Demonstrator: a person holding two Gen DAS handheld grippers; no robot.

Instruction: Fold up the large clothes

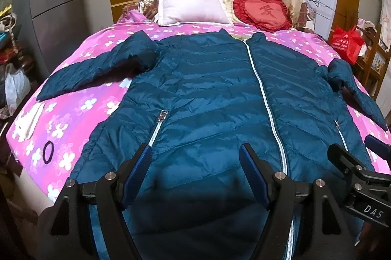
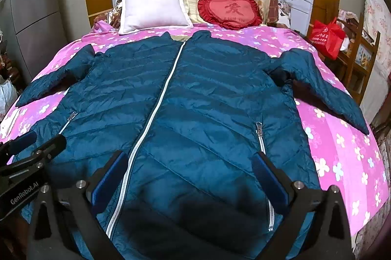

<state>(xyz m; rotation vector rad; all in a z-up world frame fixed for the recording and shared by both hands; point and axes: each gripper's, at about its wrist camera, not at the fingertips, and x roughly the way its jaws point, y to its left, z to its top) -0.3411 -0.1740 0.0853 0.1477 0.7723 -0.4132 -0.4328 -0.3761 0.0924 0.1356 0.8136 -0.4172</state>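
A large teal quilted jacket point(image 1: 215, 93) lies flat and face up on the bed, zipped with a white zipper, both sleeves spread out to the sides. It also fills the right wrist view point(image 2: 195, 101). My left gripper point(image 1: 195, 152) is open and empty, held above the jacket's lower left front near the hem. My right gripper point(image 2: 190, 159) is open and empty above the lower right front, between the main zipper and the pocket zipper. Each gripper shows at the edge of the other's view: the right one point(image 1: 352, 152) and the left one point(image 2: 44, 140).
The bed has a pink flowered sheet point(image 1: 73, 118). A white pillow point(image 1: 190, 4) and a red heart cushion point(image 1: 262, 10) sit at its head. A black hair tie point(image 1: 48, 149) and a white item point(image 1: 29, 121) lie on the bed's left side. A red bag point(image 2: 327, 38) stands at the right.
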